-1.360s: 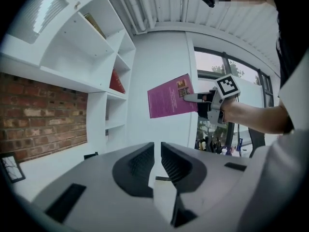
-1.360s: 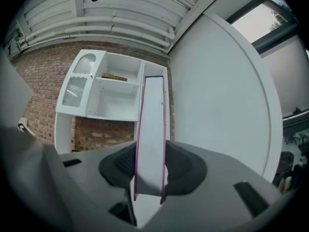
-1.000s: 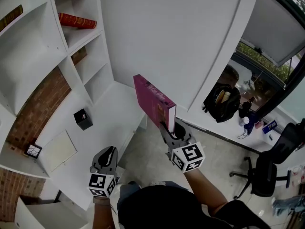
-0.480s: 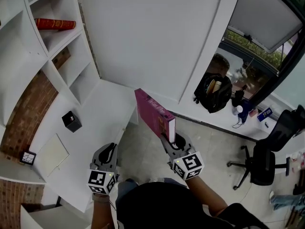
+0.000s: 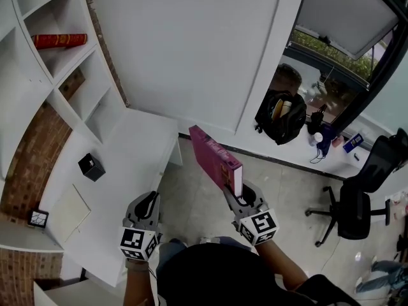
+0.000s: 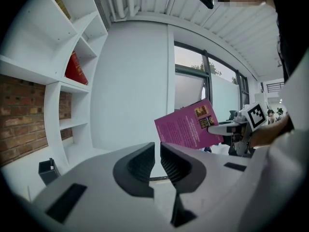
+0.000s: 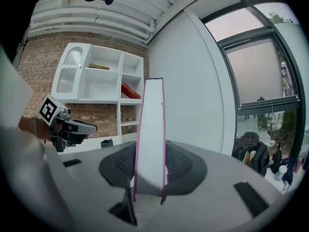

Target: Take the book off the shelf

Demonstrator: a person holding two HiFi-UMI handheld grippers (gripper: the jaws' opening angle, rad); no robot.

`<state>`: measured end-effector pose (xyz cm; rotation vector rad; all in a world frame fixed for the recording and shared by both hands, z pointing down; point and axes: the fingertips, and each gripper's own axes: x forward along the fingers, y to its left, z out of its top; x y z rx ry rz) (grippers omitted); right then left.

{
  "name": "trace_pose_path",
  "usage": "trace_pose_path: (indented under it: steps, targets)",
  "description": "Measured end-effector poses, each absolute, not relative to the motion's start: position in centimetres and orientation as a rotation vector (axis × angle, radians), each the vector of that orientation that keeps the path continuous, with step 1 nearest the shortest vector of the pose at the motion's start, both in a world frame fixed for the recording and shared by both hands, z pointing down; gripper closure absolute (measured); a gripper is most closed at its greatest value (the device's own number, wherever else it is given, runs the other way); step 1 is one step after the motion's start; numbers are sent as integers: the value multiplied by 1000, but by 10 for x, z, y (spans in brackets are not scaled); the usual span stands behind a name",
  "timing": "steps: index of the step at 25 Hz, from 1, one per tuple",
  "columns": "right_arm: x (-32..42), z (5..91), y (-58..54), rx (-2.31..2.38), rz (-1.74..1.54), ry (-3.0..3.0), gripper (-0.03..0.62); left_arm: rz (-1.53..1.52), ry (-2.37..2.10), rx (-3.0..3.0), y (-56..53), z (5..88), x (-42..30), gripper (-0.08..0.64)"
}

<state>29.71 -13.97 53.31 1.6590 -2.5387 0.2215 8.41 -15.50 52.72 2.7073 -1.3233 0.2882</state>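
A magenta book [image 5: 215, 162] stands upright in my right gripper [image 5: 234, 193], which is shut on its lower edge; the right gripper view shows its white page edge [image 7: 150, 134] clamped between the dark pads. The book is out in the open above the floor, away from the white shelf unit [image 5: 60, 62]. My left gripper [image 5: 148, 204] hovers at the desk's near edge, its jaws together with nothing between them. From the left gripper view the book's pink cover [image 6: 188, 127] shows to the right, with my left gripper [image 6: 157, 161] low in the middle. A red book [image 5: 58, 41] lies on an upper shelf.
A white desk [image 5: 115, 171] runs below the shelves with a small black box [image 5: 92, 167], a notebook [image 5: 65, 212] and a small clock [image 5: 38, 218]. A black bag [image 5: 278, 116] sits by the window ledge. An office chair [image 5: 354, 209] stands at the right.
The right gripper has carried the magenta book down and toward the person, farther from the shelves. The left gripper has drifted a little; the shelves slide left in view.
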Motion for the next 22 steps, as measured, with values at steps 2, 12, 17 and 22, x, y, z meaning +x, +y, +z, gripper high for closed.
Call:
trace_pose_path:
  steps: [2,12,17,22]
  targets:
    - [303,538,-135,1669,223,-2531,448,295,-1314,2712,-154,528,87,518]
    - [317,554,-125,1654,225,-2505,449,342,-1284,2710,-153,533,99,518]
    - [314,557,-126,1633,224,-2505,449,369,-1272,2705,-153,536,102,518]
    - [313,556,-128,1632,230,-2517,449,378,-1275,2702,-152,538,103,518]
